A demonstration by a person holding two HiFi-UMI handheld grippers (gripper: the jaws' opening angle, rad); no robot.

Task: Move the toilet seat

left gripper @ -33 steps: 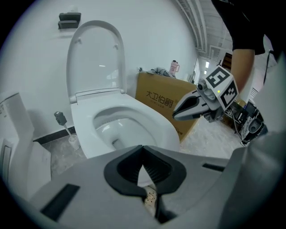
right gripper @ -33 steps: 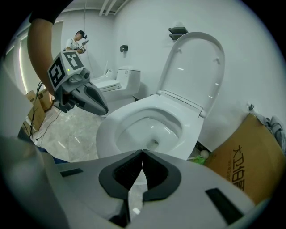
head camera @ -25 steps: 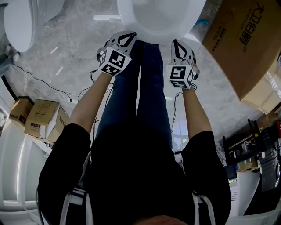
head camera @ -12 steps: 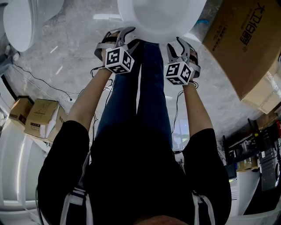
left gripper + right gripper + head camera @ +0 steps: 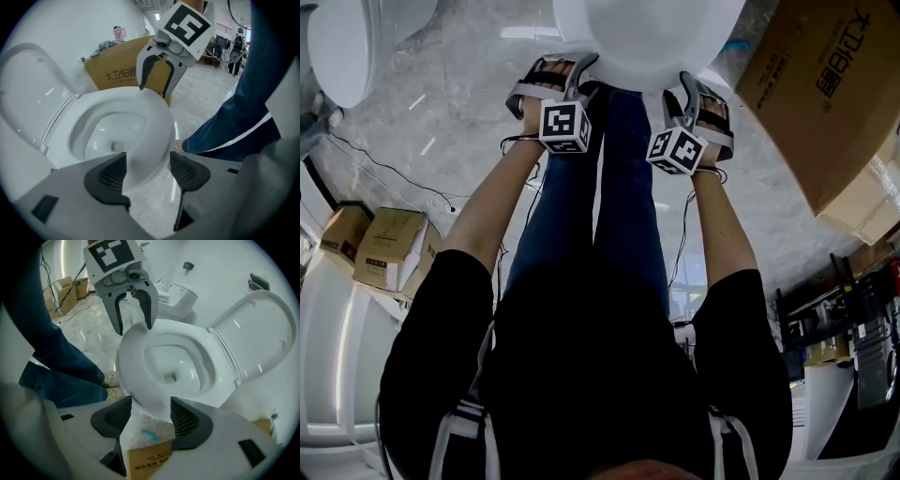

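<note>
At the front of the white ceramic toilet bowl point(image 5: 174, 363), the left gripper point(image 5: 147, 173) and the right gripper point(image 5: 150, 416) pointed steeply down. They stood left and right of the bowl's front centre, about equally near it. Both sets of jaws had just been opening and stood released. The front edge showed in the gap between each pair of dark ribbed pads point(image 5: 108, 174), with none pressing on it.

The white oval plastic toilet seat point(image 5: 157, 123) appeared to lie flat on top of the bowl, though its seam against the rim could not be made out. From either gripper it lay straight ahead and just below. Its long axis ran away from the person towards the hinge at the bowl's back, so any lift would probably have to start from this front edge.

Behind the bowl the white rounded lid point(image 5: 262, 331) stood raised. To the bowl's right side lay a large brown cardboard box point(image 5: 825, 84).
</note>
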